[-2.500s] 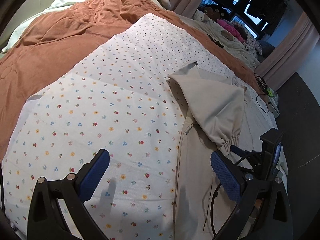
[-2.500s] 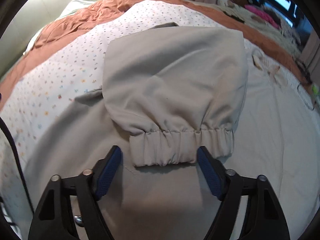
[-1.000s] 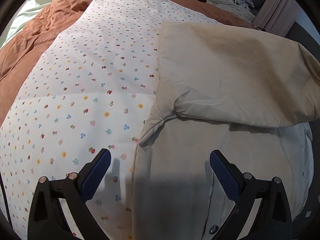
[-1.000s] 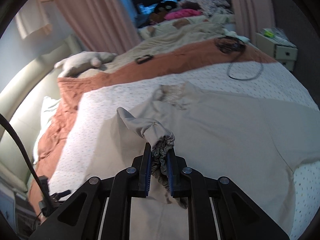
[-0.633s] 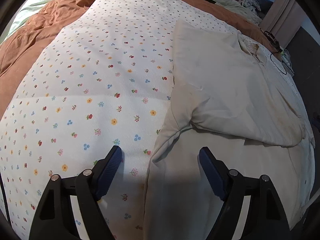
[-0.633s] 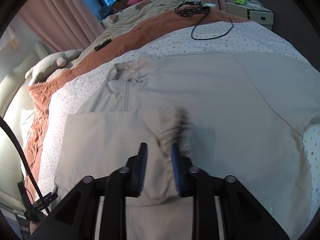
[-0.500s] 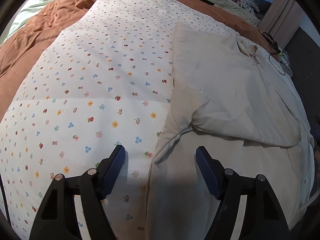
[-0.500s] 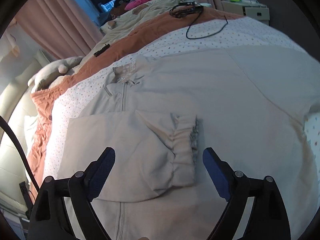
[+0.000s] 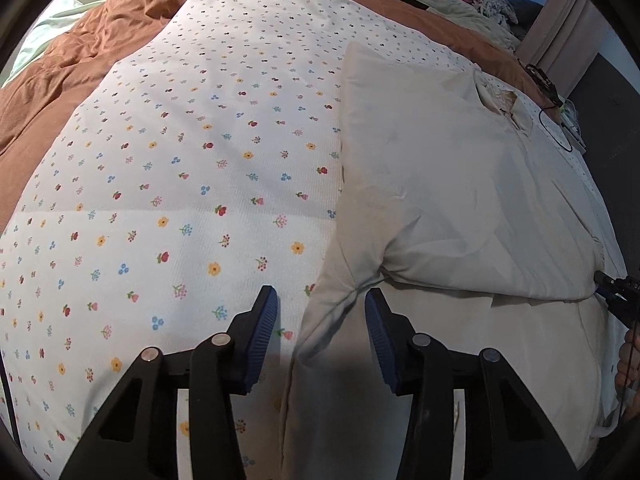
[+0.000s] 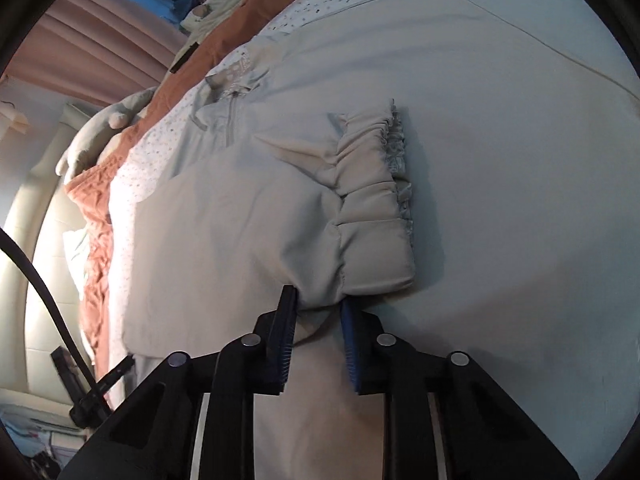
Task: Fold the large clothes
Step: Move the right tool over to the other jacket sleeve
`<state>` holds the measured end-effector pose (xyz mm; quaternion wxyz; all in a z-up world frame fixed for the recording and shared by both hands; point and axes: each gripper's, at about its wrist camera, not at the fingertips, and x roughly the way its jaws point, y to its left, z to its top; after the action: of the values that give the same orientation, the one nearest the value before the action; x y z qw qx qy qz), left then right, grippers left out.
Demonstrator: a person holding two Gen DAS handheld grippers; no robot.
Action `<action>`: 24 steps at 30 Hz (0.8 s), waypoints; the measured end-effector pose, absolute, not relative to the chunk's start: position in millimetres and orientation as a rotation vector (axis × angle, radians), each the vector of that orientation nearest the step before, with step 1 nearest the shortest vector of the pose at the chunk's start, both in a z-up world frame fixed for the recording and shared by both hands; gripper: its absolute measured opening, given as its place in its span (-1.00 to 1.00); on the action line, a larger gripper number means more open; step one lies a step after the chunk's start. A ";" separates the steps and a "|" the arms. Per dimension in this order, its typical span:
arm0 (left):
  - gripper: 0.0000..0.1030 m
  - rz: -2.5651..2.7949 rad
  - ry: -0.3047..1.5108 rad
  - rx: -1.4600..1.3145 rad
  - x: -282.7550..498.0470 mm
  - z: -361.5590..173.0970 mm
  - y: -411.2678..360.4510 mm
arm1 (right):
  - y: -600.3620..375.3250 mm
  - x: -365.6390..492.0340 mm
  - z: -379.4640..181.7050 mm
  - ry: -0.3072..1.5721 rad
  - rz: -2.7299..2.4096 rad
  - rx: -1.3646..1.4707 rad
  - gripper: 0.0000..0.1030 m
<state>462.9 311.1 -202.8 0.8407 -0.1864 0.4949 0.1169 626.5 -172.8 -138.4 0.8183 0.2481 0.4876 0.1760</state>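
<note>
Right claw (image 10: 316,304) closing on sleeve (image 10: 304,216) fold edge, fabric between jaws, cuff just beyond. Left claw (image 9: 320,312) closing astride jacket (image 9: 460,208) side edge at armpit, pads not yet touching. Jacket flat on bed (image 9: 180,160), sleeve across chest.

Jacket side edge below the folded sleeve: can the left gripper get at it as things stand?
Probably yes. The jacket edge already lies between the closing fingers of the left gripper; nothing covers it.
</note>
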 end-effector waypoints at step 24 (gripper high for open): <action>0.68 0.111 0.875 -0.432 405.8 -102.2 260.7 | -215.1 533.9 -60.0 0.807 0.331 0.451 1.00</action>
<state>405.8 260.7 -102.2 0.8819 -0.2075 0.4200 0.0532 533.9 -215.1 -60.0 0.8819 0.2165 0.3873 0.1591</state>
